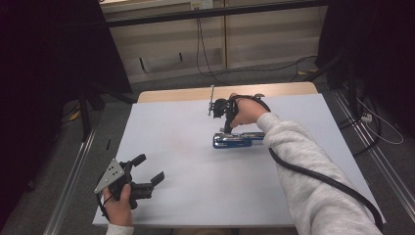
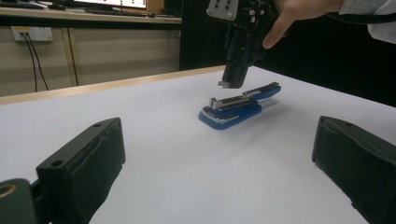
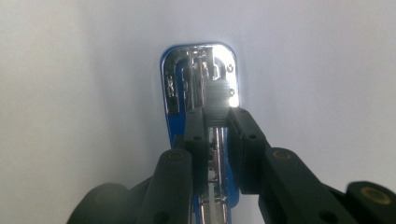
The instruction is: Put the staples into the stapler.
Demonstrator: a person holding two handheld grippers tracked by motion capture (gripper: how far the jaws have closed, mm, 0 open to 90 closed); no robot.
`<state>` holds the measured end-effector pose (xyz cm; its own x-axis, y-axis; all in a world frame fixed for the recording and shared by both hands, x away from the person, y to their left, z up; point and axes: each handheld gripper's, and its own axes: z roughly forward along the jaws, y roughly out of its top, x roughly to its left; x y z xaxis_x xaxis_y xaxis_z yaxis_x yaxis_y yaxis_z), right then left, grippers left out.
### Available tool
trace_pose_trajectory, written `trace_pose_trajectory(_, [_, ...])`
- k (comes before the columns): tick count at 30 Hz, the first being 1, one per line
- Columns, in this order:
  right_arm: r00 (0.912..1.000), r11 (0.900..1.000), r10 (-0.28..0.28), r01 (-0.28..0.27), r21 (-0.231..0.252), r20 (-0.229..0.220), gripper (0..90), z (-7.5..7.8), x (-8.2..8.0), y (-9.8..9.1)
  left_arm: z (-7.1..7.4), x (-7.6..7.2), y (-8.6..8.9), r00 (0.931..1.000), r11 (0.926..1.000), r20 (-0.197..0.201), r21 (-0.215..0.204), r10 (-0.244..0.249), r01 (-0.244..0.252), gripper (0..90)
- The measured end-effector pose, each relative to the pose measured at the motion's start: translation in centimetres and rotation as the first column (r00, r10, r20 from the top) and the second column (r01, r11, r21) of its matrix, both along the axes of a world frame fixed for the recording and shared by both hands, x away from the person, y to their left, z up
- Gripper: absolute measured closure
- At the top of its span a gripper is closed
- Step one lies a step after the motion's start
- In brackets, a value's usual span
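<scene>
A blue stapler (image 1: 235,141) lies a little right of the middle of the white table (image 1: 186,196), its top swung back and its chrome magazine (image 3: 177,79) bare. My right gripper (image 1: 226,128) points straight down over its left end. Its jaws stand narrowly apart with a ridged silver strip (image 3: 217,105), seemingly staples, pinched between them just above the magazine. In the left gripper view that right gripper (image 2: 229,84) hangs over the stapler (image 2: 233,112). My left gripper (image 1: 150,167) rests at the front left, open, with nothing between its jaws (image 2: 222,140).
A small upright metal piece (image 1: 211,100) stands near the table's back edge. The right gripper's black cable (image 1: 318,178) trails along the grey sleeve. Dark curtains flank the table, and floor rails (image 1: 73,176) and loose cables (image 1: 377,122) lie beside it.
</scene>
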<state>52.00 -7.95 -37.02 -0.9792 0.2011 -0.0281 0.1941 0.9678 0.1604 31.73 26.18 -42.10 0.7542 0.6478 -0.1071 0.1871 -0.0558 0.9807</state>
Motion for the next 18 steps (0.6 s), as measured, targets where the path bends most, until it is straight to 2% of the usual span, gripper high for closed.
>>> trace_pose_trajectory(18, [1.0000, 1.0000, 0.002, -0.002, 0.004, -0.007, 78.4, -0.60, -0.12, 0.51, 0.03, -0.01, 0.02, 1.0000, 1.0000, 0.001, 0.001, 0.000, 0.000, 2.5])
